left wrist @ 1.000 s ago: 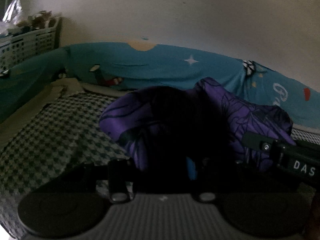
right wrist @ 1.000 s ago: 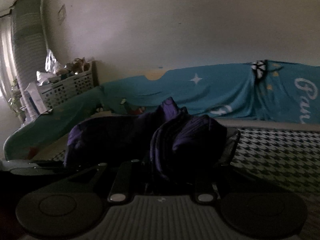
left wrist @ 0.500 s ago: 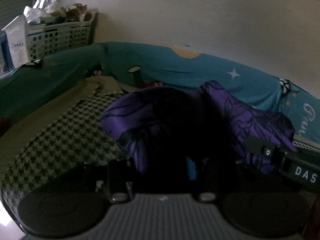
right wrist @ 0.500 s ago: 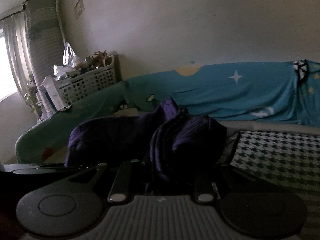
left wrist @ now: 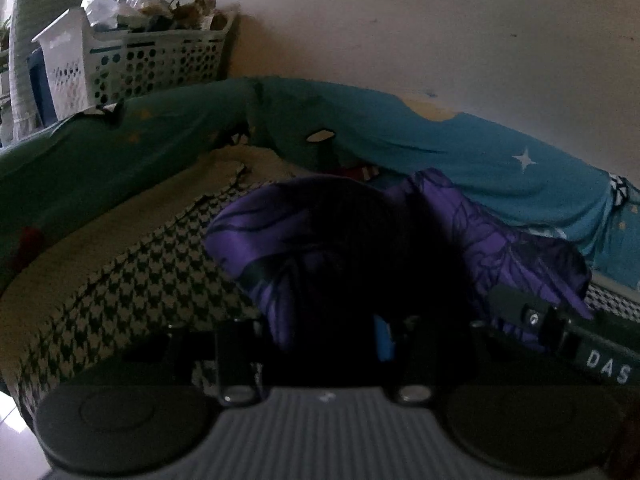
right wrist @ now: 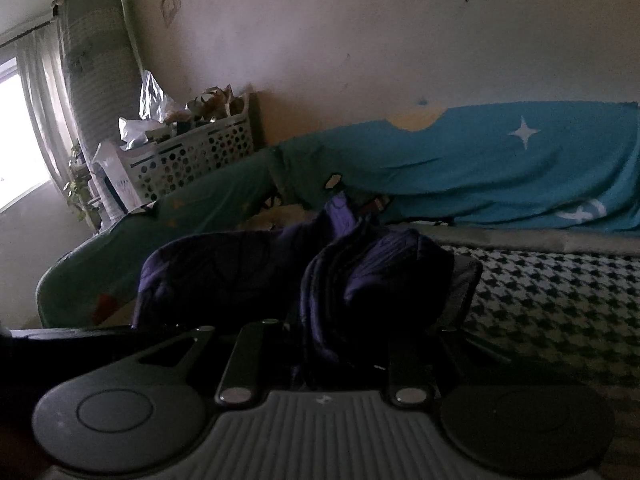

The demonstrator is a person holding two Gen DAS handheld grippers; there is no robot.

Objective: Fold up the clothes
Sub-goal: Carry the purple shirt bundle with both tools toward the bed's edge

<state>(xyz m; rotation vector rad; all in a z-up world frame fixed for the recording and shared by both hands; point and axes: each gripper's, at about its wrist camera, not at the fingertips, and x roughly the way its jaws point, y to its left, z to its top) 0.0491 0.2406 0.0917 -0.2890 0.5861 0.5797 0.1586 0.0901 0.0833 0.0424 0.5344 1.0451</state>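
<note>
Garment point(left wrist: 256, 232): purple cloth, faint sheen, dark line print, soft folds. Cover point(left wrist: 120, 292), lower left of left view: woven houndstooth cloth, matt. Blanket point(right wrist: 500, 172), right of right view: teal cloth, matt, rumpled. Basket point(left wrist: 160, 64), upper left: white perforated plastic. Wall point(right wrist: 360, 40): matt paint, scuffed. Left gripper point(left wrist: 328, 344) housing: ribbed grey plastic, matt.
</note>
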